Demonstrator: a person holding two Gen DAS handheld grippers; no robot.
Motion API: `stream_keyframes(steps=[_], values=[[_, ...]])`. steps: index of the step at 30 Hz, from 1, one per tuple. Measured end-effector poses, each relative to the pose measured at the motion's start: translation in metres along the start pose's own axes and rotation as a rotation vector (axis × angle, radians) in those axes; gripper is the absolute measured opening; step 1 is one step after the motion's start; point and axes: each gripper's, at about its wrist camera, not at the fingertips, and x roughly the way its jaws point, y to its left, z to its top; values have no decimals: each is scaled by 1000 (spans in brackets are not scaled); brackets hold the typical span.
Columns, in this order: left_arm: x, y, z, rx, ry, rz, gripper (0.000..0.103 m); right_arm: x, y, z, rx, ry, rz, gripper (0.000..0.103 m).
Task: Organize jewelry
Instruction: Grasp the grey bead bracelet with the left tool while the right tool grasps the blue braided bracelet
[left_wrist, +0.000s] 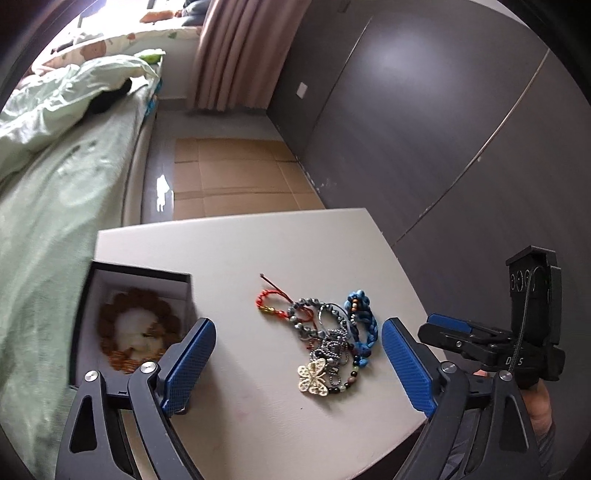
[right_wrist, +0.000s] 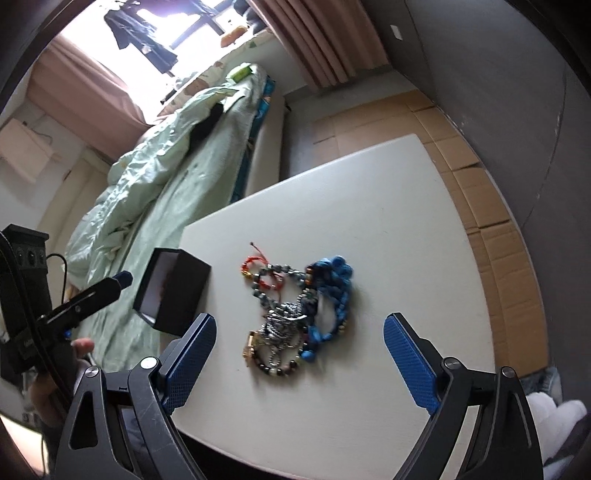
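A tangled pile of jewelry (left_wrist: 328, 332) lies on the white table (left_wrist: 258, 251): a red cord bracelet (left_wrist: 267, 301), grey bead strands, a blue braided bracelet (left_wrist: 364, 325) and a gold butterfly piece (left_wrist: 314, 376). A black box (left_wrist: 136, 317) at the table's left edge holds a brown beaded bracelet (left_wrist: 122, 332) around a white cushion. My left gripper (left_wrist: 295, 365) is open and empty, above the table just short of the pile. My right gripper (right_wrist: 299, 362) is open and empty, near the pile (right_wrist: 295, 310); the box (right_wrist: 173, 291) is to its left.
A bed with a green quilt (left_wrist: 55, 184) runs along the table's left side. Grey wardrobe doors (left_wrist: 443, 129) stand to the right. Cardboard sheets (left_wrist: 236, 173) cover the floor beyond the table. Each gripper shows in the other's view: the right one (left_wrist: 498, 339), the left one (right_wrist: 74, 295).
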Motion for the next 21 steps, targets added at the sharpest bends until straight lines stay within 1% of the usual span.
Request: stream_keyframes(steps=[4, 6, 7, 8, 9, 10, 11, 12, 14, 16, 18, 19, 20, 21], values=[[19, -3, 1, -5, 26, -24, 91, 6, -11, 0, 35, 18, -29, 91], [28, -2, 2, -9, 37, -36, 83, 9, -14, 0, 51, 31, -42, 83], [33, -2, 3, -15, 51, -39, 75, 11, -16, 0, 60, 37, -42, 78], [40, -1, 4, -23, 68, -39, 67, 13, -19, 0, 70, 42, -37, 75], [46, 0, 4, -28, 84, -39, 62, 16, -21, 0, 79, 51, -36, 73], [50, 0, 4, -32, 94, -39, 54, 19, -22, 0, 82, 57, -41, 69], [55, 1, 4, -37, 105, -41, 50, 21, -22, 0, 81, 60, -47, 65], [60, 2, 3, -45, 117, -44, 49, 23, -22, 0, 80, 64, -51, 63], [72, 3, 2, -59, 138, -56, 44, 29, -21, 1, 78, 77, -58, 52], [81, 3, 0, -69, 155, -55, 43, 36, -20, 1, 79, 98, -71, 47], [90, 2, -2, -79, 169, -42, 41, 40, -19, 1, 73, 104, -77, 47], [93, 3, -2, -87, 173, -39, 36, 42, -19, 1, 69, 105, -80, 46], [96, 4, -3, -102, 174, -31, 29, 43, -17, 2, 66, 108, -83, 44], [99, 7, -4, -124, 171, -16, 28, 45, -16, 2, 63, 113, -88, 42]])
